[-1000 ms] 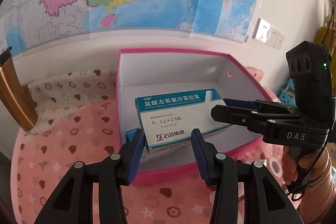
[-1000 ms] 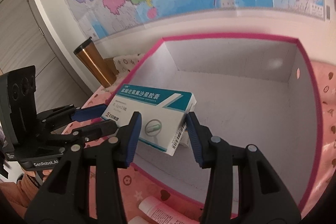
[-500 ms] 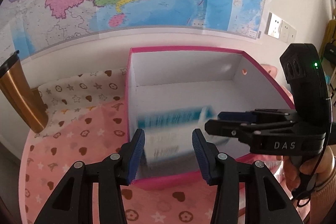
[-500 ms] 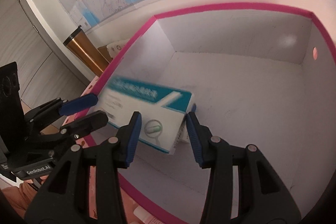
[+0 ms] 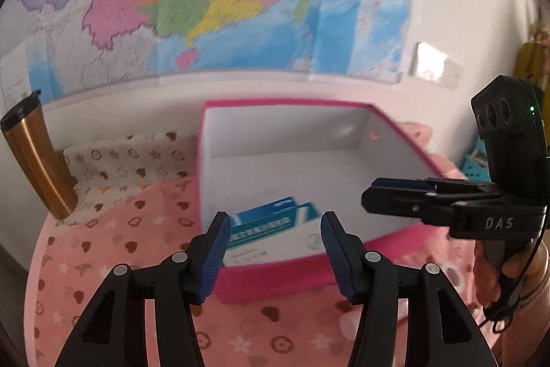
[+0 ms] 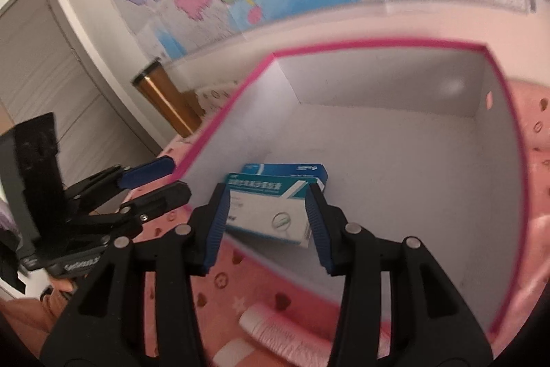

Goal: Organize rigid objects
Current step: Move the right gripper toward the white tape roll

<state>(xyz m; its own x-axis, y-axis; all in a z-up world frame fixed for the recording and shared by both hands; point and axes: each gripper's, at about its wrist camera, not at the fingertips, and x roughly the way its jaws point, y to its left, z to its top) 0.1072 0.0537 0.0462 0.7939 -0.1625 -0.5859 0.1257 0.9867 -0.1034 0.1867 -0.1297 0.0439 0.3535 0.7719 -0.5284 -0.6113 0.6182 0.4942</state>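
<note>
A white and teal medicine box (image 6: 271,212) lies in the near left corner of the pink-rimmed storage box (image 6: 343,43), on top of a blue box (image 6: 285,169). It also shows in the left wrist view (image 5: 264,229), inside the storage box (image 5: 275,277). My right gripper (image 6: 266,226) is open and empty, fingers either side of the medicine box but above it. It shows from the side in the left wrist view (image 5: 385,195). My left gripper (image 5: 273,246) is open and empty just in front of the storage box, and shows in the right wrist view (image 6: 161,177).
A copper tumbler with a black lid (image 5: 37,160) stands at the left by the wall. A pink-white tube (image 6: 285,336) lies on the pink patterned cloth (image 5: 120,246) in front of the storage box. A map covers the wall behind.
The medicine box left my right gripper and dropped into the storage box onto the blue box. Both grippers pulled back and up from the storage box.
</note>
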